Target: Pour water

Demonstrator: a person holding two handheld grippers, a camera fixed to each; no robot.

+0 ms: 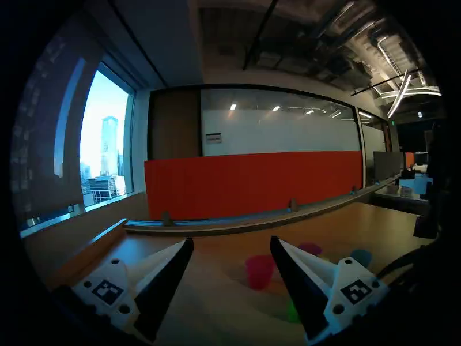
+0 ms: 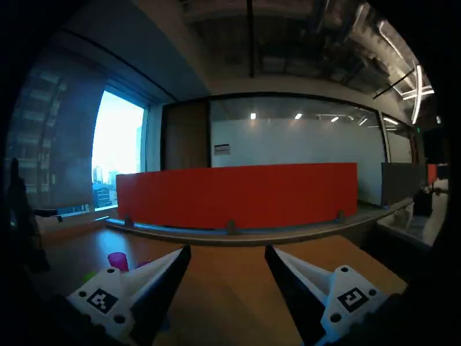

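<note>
Left gripper (image 1: 230, 240): its white fingers (image 1: 144, 270) with black inner faces are standing wide apart, gripping nothing. Each is carrying a square black-and-white marker.

Seen through the gap in the left gripper view, a pink translucent plastic cup (image 1: 259, 271) is standing upright on the brown wooden counter (image 1: 230, 311), just ahead of the tips. A magenta plastic cup (image 1: 310, 248) is sitting farther back, and a blue plastic cup (image 1: 361, 257) is showing above the right-hand finger. A small green object (image 1: 293, 312) is peeking out beside that finger's inner edge; its kind cannot be told.

Right gripper (image 2: 227, 248): its fingers (image 2: 147, 278) are also spread wide and holding nothing, with bare counter (image 2: 230, 294) lying between them. In the right gripper view, a purple translucent cup (image 2: 118, 260) is standing upright on the counter off to the left of the fingers.

Beyond the counter, a long orange-red divider panel (image 1: 253, 184) is running along its far edge, with a frosted glass wall (image 1: 276, 130) rising behind. A bright window (image 1: 104, 150) at the left is showing city towers. Strip lights (image 1: 403, 92) are glowing under the exposed ceiling.
</note>
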